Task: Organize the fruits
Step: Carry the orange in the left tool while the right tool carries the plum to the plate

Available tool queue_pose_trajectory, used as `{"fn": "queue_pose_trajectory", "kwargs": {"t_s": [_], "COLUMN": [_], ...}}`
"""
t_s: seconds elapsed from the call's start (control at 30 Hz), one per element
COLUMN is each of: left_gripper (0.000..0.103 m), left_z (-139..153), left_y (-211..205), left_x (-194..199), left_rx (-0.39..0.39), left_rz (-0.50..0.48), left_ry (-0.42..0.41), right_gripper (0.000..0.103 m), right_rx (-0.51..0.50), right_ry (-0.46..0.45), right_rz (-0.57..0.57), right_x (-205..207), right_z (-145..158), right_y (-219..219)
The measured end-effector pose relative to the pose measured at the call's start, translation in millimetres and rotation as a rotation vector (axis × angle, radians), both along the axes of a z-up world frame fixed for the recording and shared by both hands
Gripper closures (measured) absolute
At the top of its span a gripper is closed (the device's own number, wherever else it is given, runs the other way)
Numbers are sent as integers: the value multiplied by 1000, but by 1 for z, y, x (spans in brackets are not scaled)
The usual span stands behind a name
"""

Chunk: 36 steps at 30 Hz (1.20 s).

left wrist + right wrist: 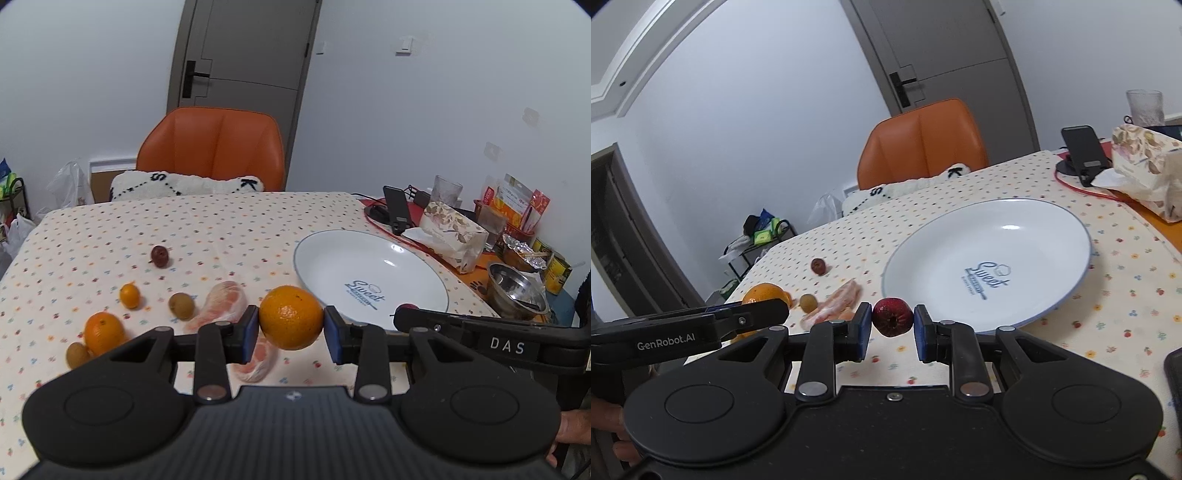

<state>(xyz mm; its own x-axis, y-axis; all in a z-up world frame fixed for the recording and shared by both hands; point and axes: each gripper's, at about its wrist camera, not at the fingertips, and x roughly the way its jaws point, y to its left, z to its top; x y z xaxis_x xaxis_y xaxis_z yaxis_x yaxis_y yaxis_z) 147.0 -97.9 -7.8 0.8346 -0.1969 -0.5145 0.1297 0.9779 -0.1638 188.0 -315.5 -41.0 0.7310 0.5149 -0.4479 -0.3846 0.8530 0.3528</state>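
Note:
My left gripper [291, 328] is shut on a large orange [291, 317], held above the table just left of the white plate [332, 254]. My right gripper [892, 325] is shut on a small dark red fruit [892, 316] at the near rim of the same plate [1052, 229]. The plate holds no fruit. On the cloth to the left lie another orange [103, 331], a small orange fruit [130, 295], two brownish round fruits [181, 305] [77, 355], a dark red fruit [160, 256] and peeled pomelo pieces in wrap [223, 304].
An orange chair [212, 151] with a white cushion stands at the far side. At the right of the table are a phone on a stand [397, 212], a red cable, a floral tissue pack [452, 230], a glass, a steel bowl [515, 291], cans and snack packets.

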Motion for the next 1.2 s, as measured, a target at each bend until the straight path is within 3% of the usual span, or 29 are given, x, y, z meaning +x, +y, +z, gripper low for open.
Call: {"fn": "queue_pose_trajectory", "kwargs": {"t_s": [0.83, 1.2], "left_gripper": [67, 64], "left_z": [-18, -25], "left_y": [-60, -68], "left_x": [84, 100], "left_rx": [9, 42], "left_rz": [-95, -83], "left_ry": [70, 89], "right_gripper": [80, 80], "right_rx": [5, 11], "right_ry": [48, 66], "right_rz": [-50, -38], "right_x": [61, 72], "right_z": [-13, -20], "right_y": [-40, -40]}}
